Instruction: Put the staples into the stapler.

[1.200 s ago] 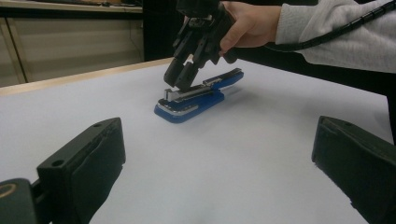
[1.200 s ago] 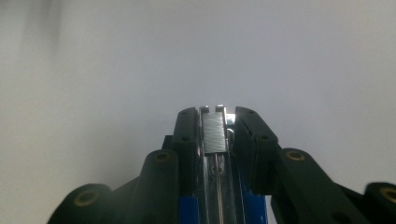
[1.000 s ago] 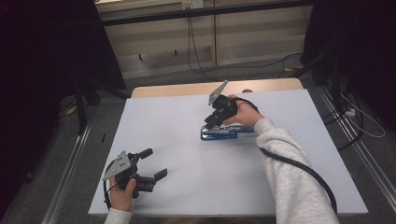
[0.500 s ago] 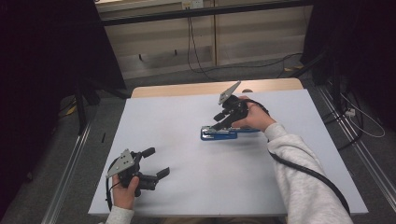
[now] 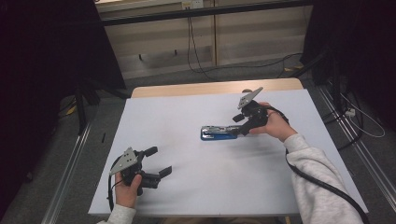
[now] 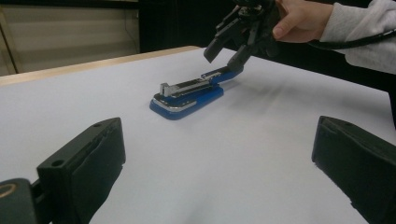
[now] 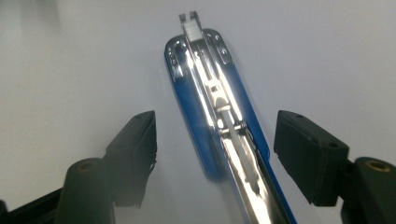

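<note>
White tabletop, blue stapler lying flat, long axis left-right

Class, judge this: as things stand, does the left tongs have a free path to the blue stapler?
Probably yes. The left tongs stand open, with bare white table between them and the blue stapler. The right tongs, open at the stapler's far end, may crowd it.

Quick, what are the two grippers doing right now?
Left gripper: open, holding nothing.
Right gripper: open, its fingers just opening, either side of the blue stapler, not gripping it.
</note>
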